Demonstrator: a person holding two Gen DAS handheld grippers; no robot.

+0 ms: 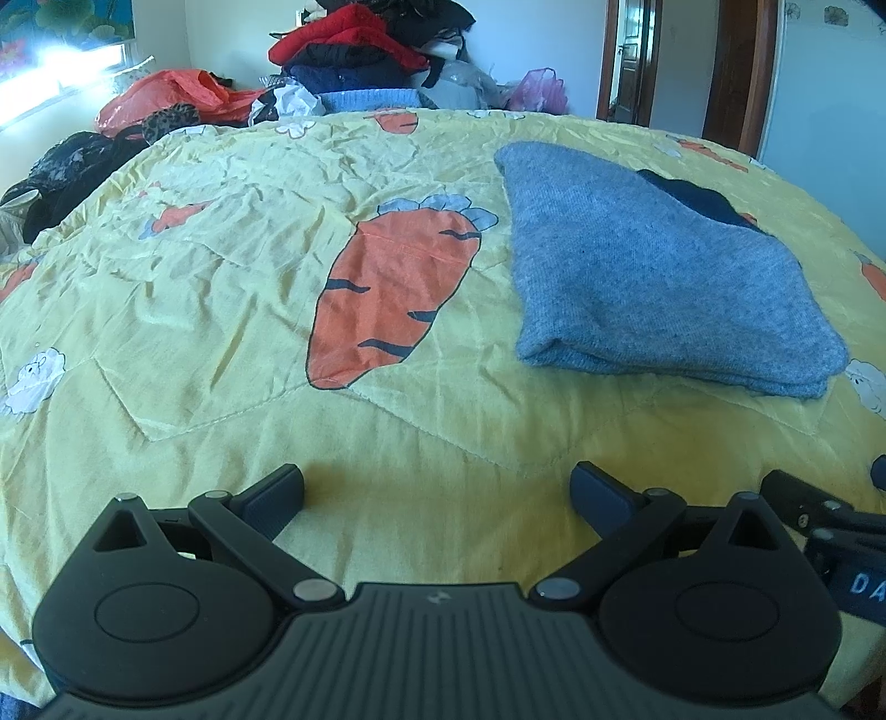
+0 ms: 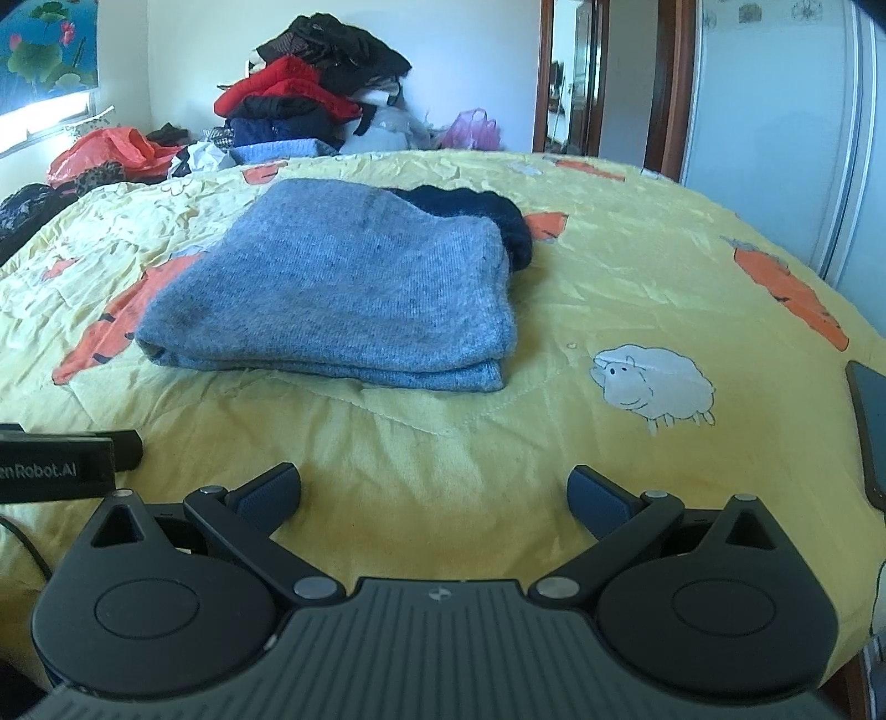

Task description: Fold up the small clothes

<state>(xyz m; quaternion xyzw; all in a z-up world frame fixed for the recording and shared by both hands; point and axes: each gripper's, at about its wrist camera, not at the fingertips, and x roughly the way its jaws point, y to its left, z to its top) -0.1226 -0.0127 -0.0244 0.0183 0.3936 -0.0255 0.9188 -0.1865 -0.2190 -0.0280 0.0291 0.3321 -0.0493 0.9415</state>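
Nearest in each wrist view are the tools themselves. The left tongs (image 1: 437, 490) hang low over the near edge of the bed with their fingers spread wide apart and nothing between them. The right tongs (image 2: 434, 490) sit just beside them to the right, likewise spread and empty. Both hover clear of the fabric, which suggests a pause between garments rather than a grasp in progress.

Under them lies the yellow quilt (image 1: 221, 310), printed with carrots and sheep, serving as the folding surface. A dark phone-like slab (image 2: 869, 426) rests at the quilt's right edge, out of the working area.

Farther in, the grey knit sweater (image 2: 343, 288) lies folded into a compact rectangle with stacked layers at its near edge; it looks finished. A dark navy garment (image 2: 487, 213) touches its far right side, partly tucked under it.

At the far end of the bed a heap of clothes (image 1: 365, 50) is piled high, probably the supply still to be folded, with an orange plastic bag (image 1: 166, 97) to its left.
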